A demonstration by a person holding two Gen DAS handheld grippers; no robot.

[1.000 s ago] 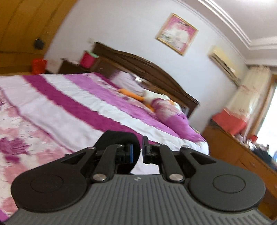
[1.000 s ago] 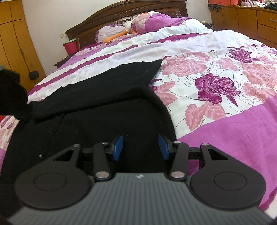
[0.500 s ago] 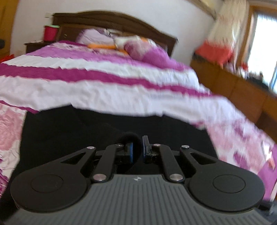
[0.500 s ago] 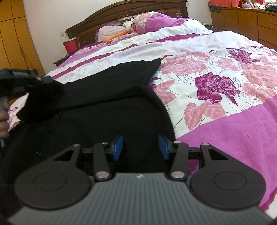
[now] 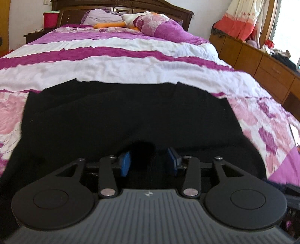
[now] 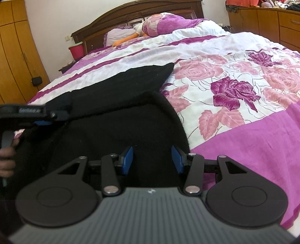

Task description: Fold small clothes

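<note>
Garment: black cloth (image 5: 131, 112) spread on the bed (image 5: 121, 62).
Left tongs (image 5: 149, 162): parted, a fabric bump between the pads, ungripped.
Right tongs (image 6: 152, 159): wide apart, empty, above the cloth's edge.

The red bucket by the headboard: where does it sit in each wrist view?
Left wrist: the red bucket is at the top left, left of the headboard.
Right wrist: the red bucket is upper left of centre, again left of the headboard.
Shared landmark: the orange-and-white plush toy near the pillows.
</note>
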